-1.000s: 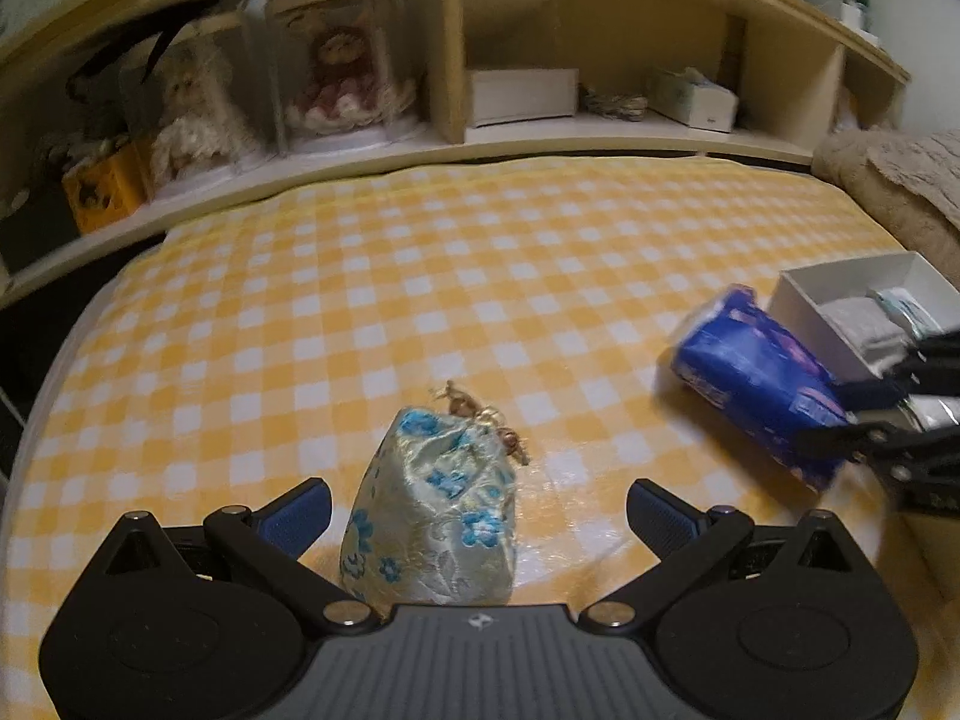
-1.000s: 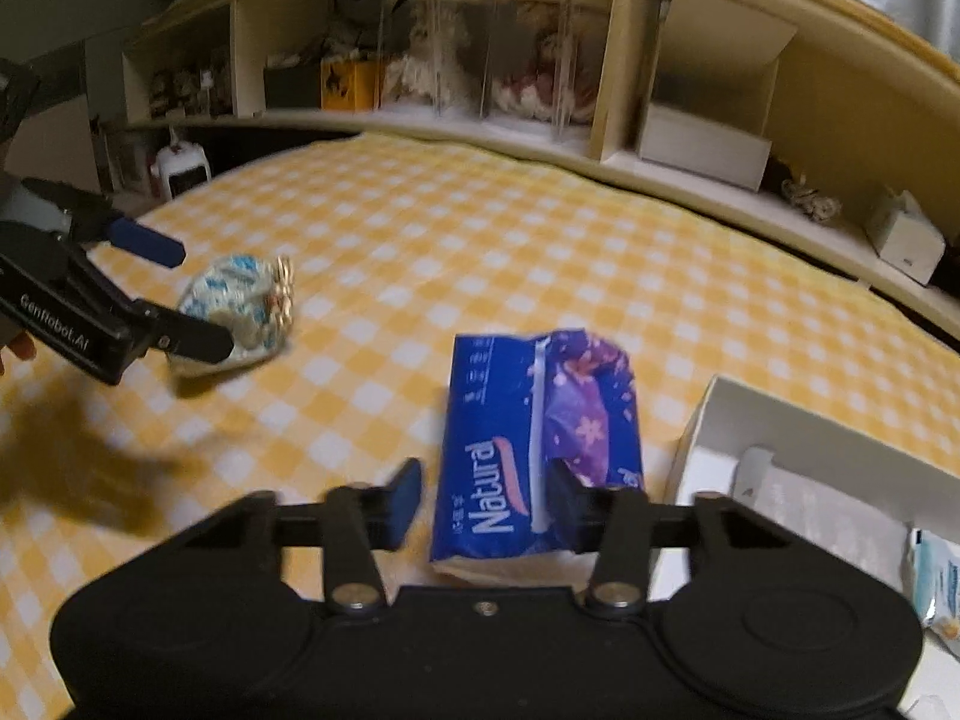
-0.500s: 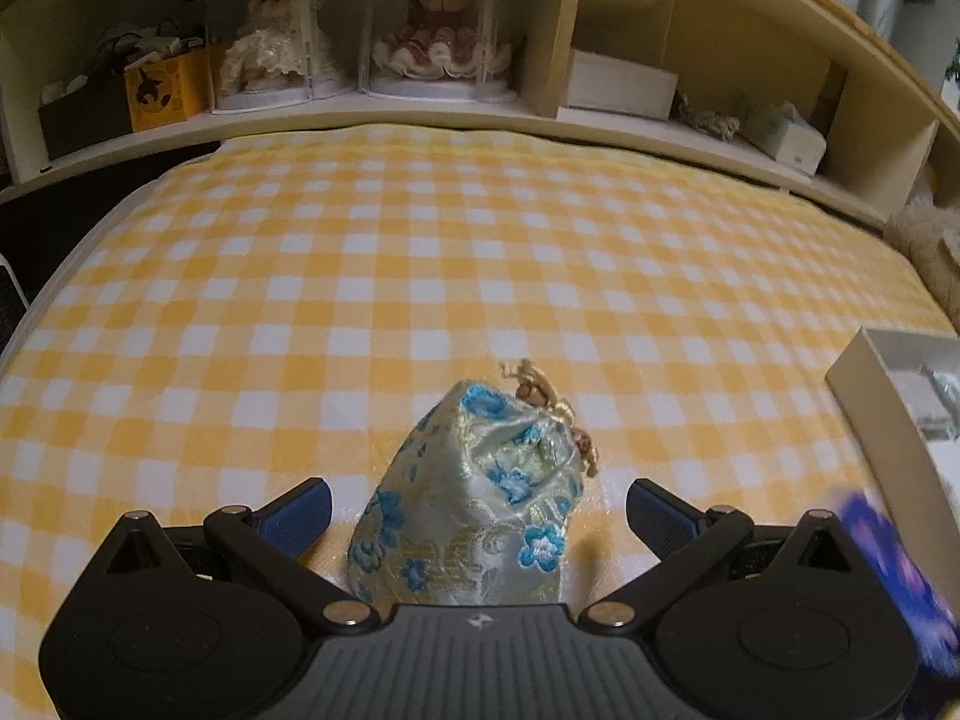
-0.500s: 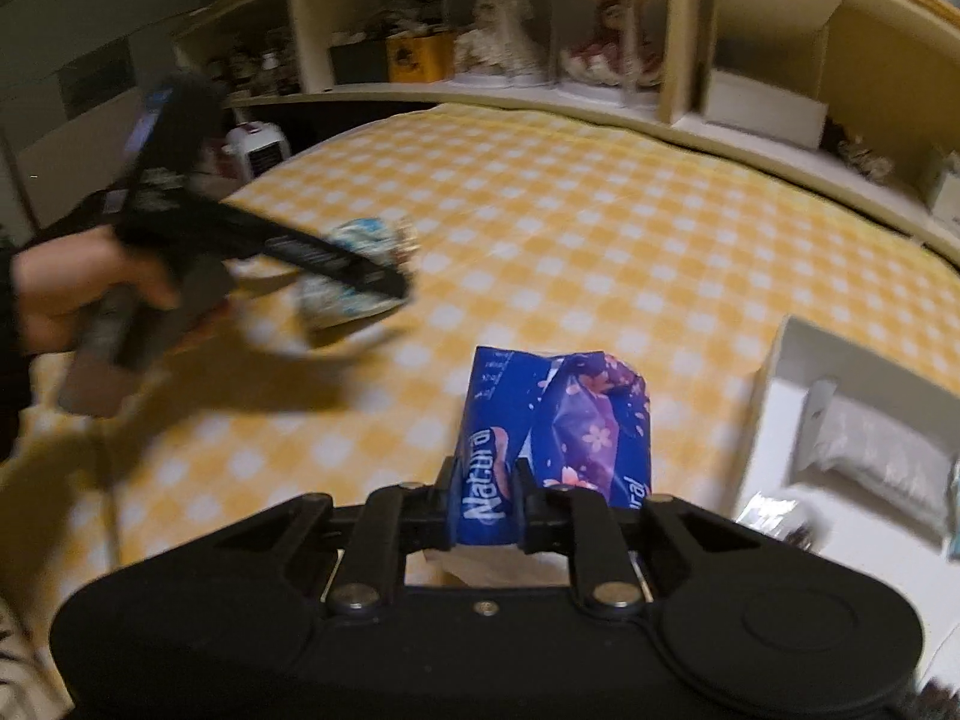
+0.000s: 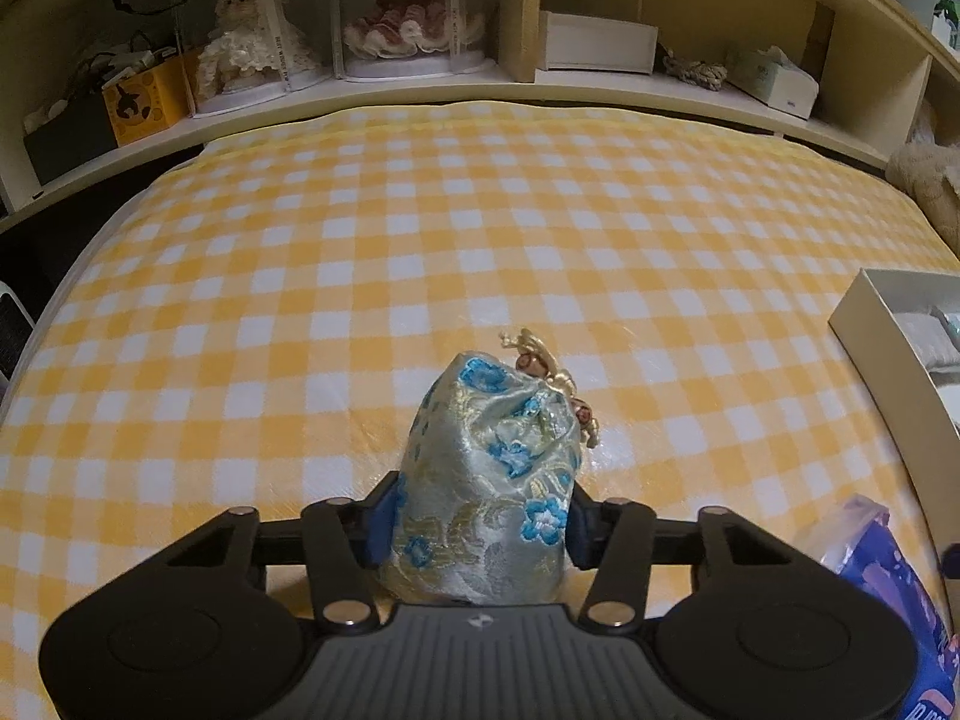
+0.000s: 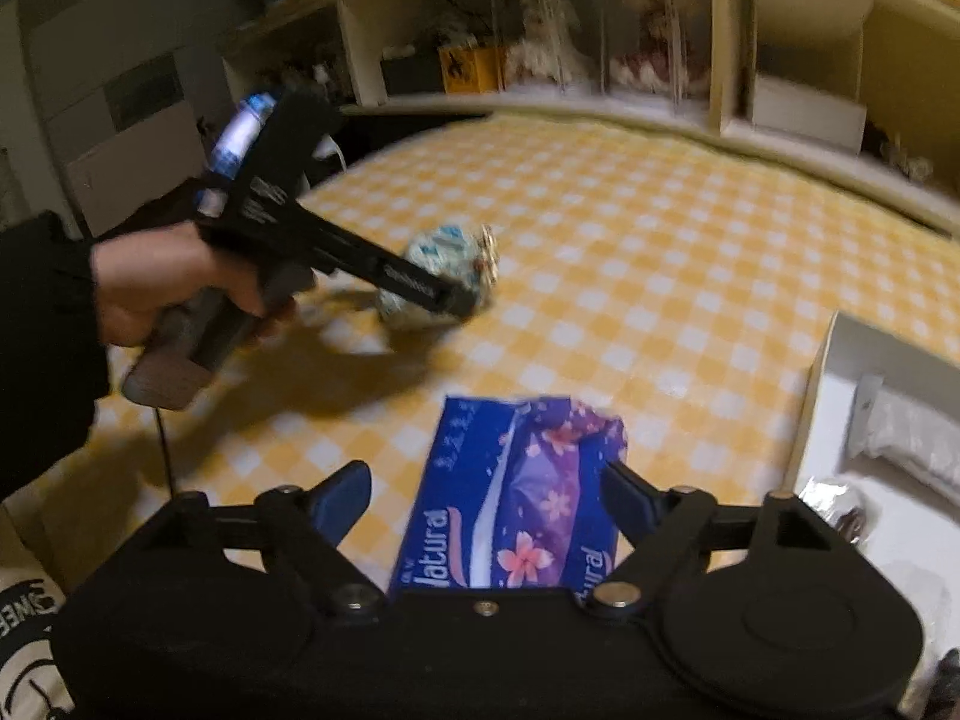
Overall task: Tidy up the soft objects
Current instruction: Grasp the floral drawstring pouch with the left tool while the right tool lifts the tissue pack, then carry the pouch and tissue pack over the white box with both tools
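Observation:
My left gripper is shut on a pale silk drawstring pouch with blue flowers, standing on the yellow checked cloth. The pouch and the left gripper also show in the right wrist view. My right gripper is open, its fingers to either side of a blue tissue pack that lies on the cloth. The left finger is apart from the pack. A corner of the pack shows in the left wrist view.
A white open box with soft packets sits at the right, also in the left wrist view. A wooden shelf with dolls and boxes runs behind the bed. A beige plush thing lies far right.
My left gripper has closed on the pouch. My right gripper, shut on the tissue pack half a second ago, has opened, and the pack lies on the cloth near the box.

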Tool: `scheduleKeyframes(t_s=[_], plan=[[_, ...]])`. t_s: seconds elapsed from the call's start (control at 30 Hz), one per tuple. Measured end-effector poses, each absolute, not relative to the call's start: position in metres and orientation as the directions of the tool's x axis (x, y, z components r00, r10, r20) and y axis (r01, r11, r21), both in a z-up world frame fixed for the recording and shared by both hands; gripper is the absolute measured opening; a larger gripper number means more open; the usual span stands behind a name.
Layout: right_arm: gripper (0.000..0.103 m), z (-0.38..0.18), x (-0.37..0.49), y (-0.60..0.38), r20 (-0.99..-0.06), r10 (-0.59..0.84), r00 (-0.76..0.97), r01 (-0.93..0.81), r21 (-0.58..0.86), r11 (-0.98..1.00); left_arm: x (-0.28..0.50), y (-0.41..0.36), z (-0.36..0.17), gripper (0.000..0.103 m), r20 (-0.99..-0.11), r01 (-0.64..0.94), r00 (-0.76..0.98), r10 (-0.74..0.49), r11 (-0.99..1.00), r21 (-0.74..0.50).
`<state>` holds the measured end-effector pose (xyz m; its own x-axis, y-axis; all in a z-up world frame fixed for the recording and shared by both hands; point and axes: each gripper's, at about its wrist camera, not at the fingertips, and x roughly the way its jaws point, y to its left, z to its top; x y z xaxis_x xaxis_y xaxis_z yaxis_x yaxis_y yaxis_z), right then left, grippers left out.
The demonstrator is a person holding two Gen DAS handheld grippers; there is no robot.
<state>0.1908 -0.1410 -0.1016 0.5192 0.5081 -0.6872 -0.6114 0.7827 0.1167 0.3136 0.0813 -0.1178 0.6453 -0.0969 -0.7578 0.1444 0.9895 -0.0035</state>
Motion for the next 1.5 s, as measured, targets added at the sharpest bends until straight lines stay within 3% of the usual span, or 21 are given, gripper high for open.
scheduleKeyframes(t_s=[0.13,0.3,0.43,0.63,0.97,1.5], plan=[[0.092,-0.119,0.204,-0.131,-0.737,0.453,0.502,-0.585,0.097,0.805,0.311,0.079,-0.117,0.047,-0.765,0.154,0.636,-0.102,0.988,-0.004],[0.093,-0.13,0.207,-0.124,-0.772,0.42,0.477,-0.569,0.093,0.817,0.309,0.08,-0.111,0.046,-0.764,0.136,0.634,-0.121,0.99,-0.044],[0.076,-0.132,0.204,-0.124,-0.785,0.412,0.463,-0.579,0.084,0.811,0.305,0.079,-0.099,0.045,-0.745,0.135,0.651,-0.144,0.988,-0.073],[0.064,-0.116,0.202,-0.135,-0.731,0.423,0.536,-0.541,0.088,0.837,0.291,0.078,-0.082,0.045,-0.715,0.128,0.678,-0.168,0.986,-0.111],[0.062,-0.073,0.192,-0.164,-0.594,0.423,0.685,-0.468,0.086,0.879,0.264,0.064,-0.052,0.045,-0.639,0.137,0.739,-0.215,0.976,-0.169],[0.062,-0.022,0.171,-0.233,-0.518,0.359,0.776,-0.386,0.059,0.92,0.224,0.027,-0.01,0.045,-0.531,0.237,0.787,-0.314,0.949,-0.21]])
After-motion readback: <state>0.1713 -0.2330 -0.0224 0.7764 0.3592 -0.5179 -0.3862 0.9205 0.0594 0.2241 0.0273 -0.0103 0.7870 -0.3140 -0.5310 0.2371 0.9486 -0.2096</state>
